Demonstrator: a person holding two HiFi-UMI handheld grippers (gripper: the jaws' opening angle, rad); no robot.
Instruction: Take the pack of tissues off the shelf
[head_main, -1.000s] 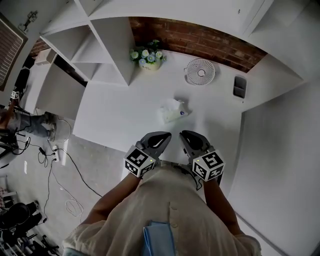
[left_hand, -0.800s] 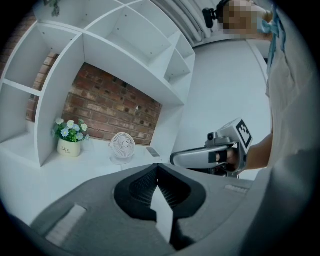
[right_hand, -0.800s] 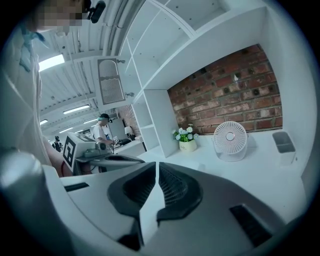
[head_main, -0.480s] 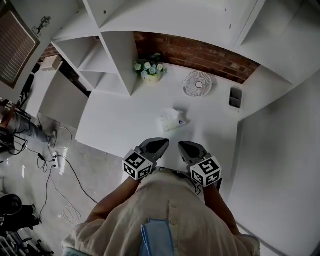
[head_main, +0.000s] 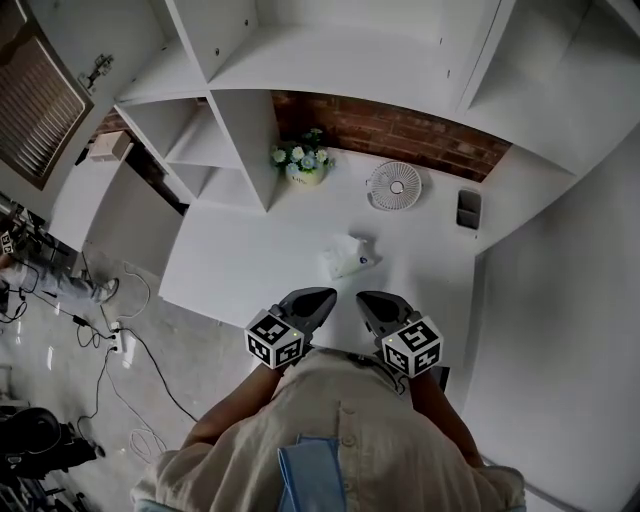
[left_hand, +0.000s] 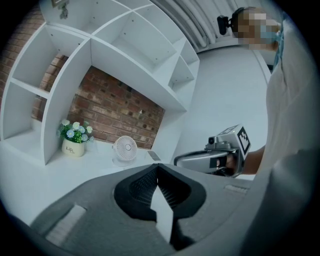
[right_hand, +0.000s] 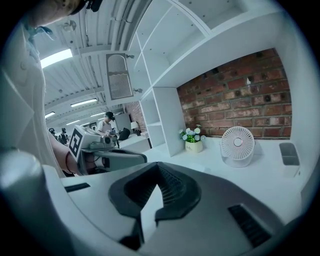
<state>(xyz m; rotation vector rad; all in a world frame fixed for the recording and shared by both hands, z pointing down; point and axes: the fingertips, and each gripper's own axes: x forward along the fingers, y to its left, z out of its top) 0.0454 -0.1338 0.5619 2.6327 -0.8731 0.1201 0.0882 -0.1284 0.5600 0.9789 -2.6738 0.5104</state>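
The pack of tissues (head_main: 347, 255) is a white soft pack with a tissue sticking up. It lies on the white desk (head_main: 230, 260), not on a shelf, a little beyond both grippers. My left gripper (head_main: 329, 294) and right gripper (head_main: 362, 297) hang side by side near the desk's front edge, close to my body. Both are shut with nothing between the jaws. In the left gripper view my left gripper (left_hand: 157, 168) points at the back wall, with the right gripper (left_hand: 178, 161) beside it. The right gripper view shows the right gripper (right_hand: 159, 169) and the left gripper (right_hand: 144, 159). Neither gripper view shows the pack.
At the back of the desk stand a pot of flowers (head_main: 303, 165), a small white fan (head_main: 393, 185) and a dark flat device (head_main: 467, 208) against a brick wall. White open shelves (head_main: 225, 120) rise at the left and above. Cables (head_main: 120, 340) lie on the floor at left.
The head view has tilted up, showing more of the shelves. Both grippers stay shut and keep almost the same place near my body. The pack has not moved.
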